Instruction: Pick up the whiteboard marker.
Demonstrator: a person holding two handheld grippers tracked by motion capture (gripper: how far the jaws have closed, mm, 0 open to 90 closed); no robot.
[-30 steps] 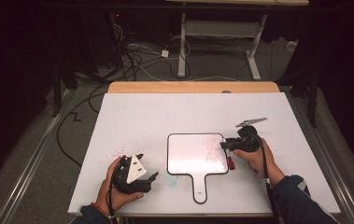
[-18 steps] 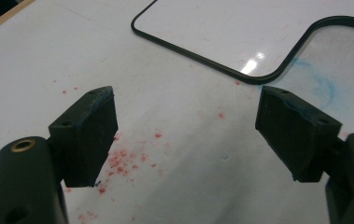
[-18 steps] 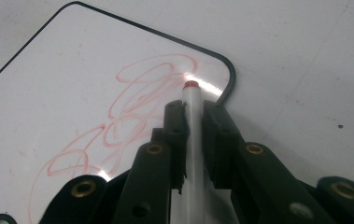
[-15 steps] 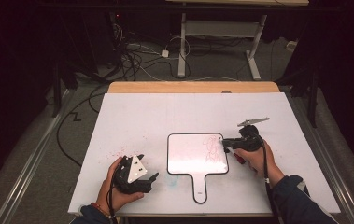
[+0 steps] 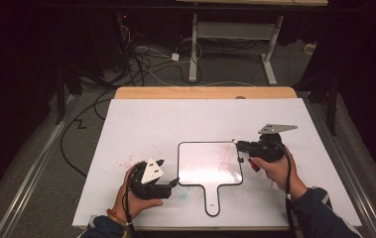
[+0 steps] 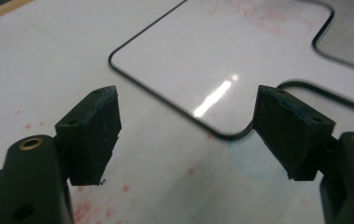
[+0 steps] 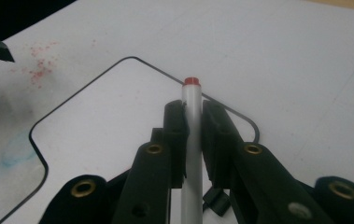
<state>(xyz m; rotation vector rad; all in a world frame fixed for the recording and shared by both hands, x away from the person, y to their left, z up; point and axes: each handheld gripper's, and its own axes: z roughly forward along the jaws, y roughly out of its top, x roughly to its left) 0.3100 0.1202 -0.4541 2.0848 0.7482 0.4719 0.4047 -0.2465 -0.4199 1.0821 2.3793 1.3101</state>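
I see right tool [image 7: 193, 126] clamped on marker [image 7: 192, 140]: slim grey-white barrel, red end, long axis along jaws, pointing over whiteboard [image 5: 210, 163]. Whiteboard glossy, paddle-shaped, black-rimmed, on matte white surface [image 5: 146, 124]. Left tool [image 6: 188, 130] open, holding nothing.

White marker [image 7: 192, 140] (red tip), black-edged whiteboard [image 5: 209, 163]

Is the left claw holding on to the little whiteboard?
No, the left claw stands wide open with nothing between its jaws, and the whiteboard lies flat on the table beyond them.
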